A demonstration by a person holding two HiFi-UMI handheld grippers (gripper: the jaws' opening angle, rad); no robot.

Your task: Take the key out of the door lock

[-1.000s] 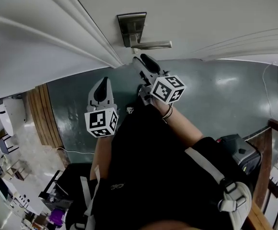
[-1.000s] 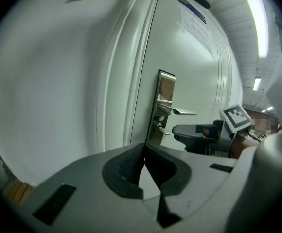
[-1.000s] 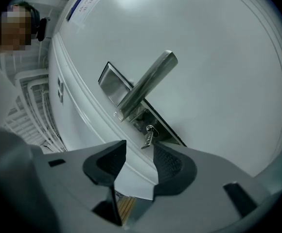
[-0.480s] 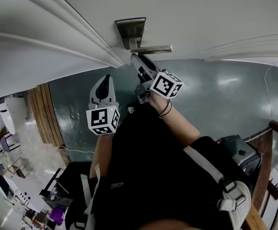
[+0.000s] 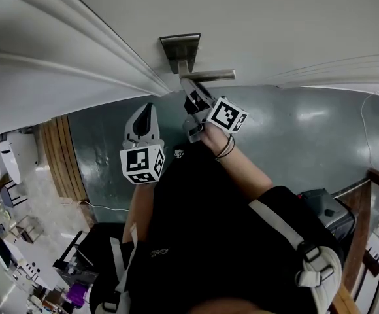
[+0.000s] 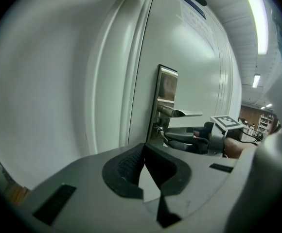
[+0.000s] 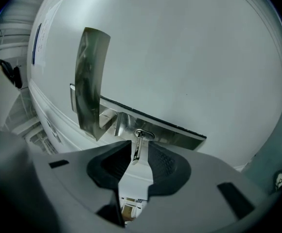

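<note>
The key (image 7: pixel 137 148) is small, silvery metal, seen edge-on. It sticks out of the lock just under the lever handle (image 7: pixel 153 126) on the steel plate (image 7: pixel 88 81) of the white door (image 7: pixel 189 52). It sits between the tips of the right gripper (image 7: pixel 140 143), whose jaws have just been closing. They stand slightly apart and are not pressing on it. The left gripper (image 6: pixel 143 149) is to the left of the right one and farther back from the door, with its jaws together on nothing. A label (image 6: pixel 194 16) high on the door is too blurred to read.
</note>
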